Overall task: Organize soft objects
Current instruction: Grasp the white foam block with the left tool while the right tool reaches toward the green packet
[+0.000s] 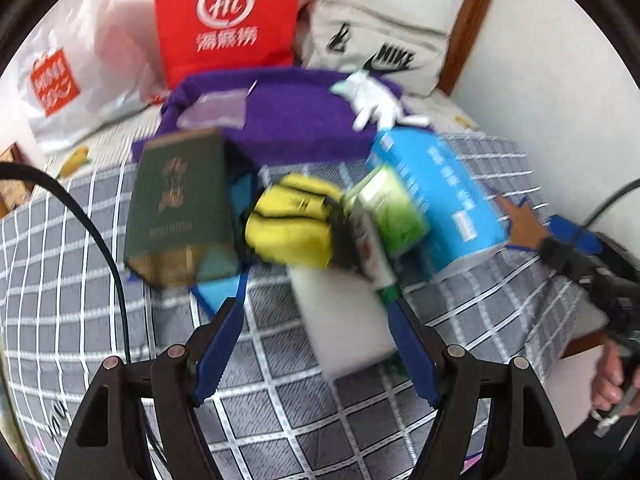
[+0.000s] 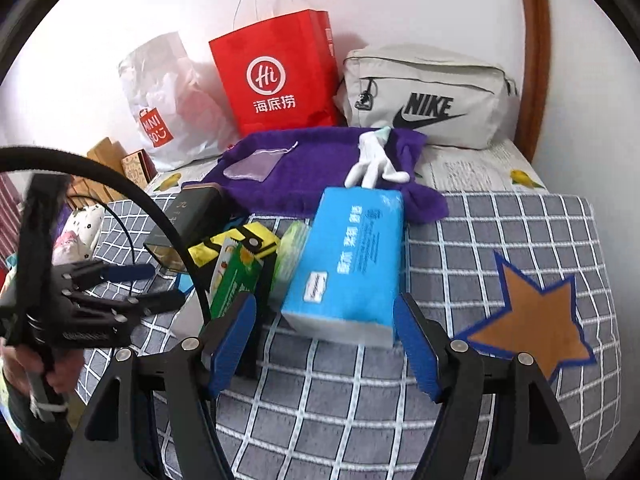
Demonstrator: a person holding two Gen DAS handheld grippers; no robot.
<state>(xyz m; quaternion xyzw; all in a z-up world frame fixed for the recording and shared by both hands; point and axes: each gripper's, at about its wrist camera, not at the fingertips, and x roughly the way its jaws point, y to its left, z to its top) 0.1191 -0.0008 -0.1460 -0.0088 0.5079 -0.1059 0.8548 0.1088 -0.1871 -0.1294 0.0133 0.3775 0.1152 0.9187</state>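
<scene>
Soft and boxed items lie in a pile on a grey checked bedcover [image 2: 500, 232]. My left gripper [image 1: 316, 292] is open above a white block [image 1: 340, 312], its pads clear of it. Just beyond are a yellow pouch [image 1: 288, 224], a dark green box [image 1: 180, 208] and a green carton [image 1: 396, 204]. My right gripper [image 2: 326, 300] is open, with the near end of a blue tissue pack [image 2: 352, 264] lying between its fingertips, not pressed. Behind the pile, a white glove [image 2: 372, 160] and a small sheer pouch [image 2: 252, 166] rest on a purple towel [image 2: 320, 160].
A red paper bag [image 2: 276, 84], a white plastic bag [image 2: 168, 100] and a beige Nike bag [image 2: 432, 96] stand along the wall. An orange star marker [image 2: 536, 320] with a blue outline lies on the cover at right. A black cable [image 2: 120, 184] arcs across the left.
</scene>
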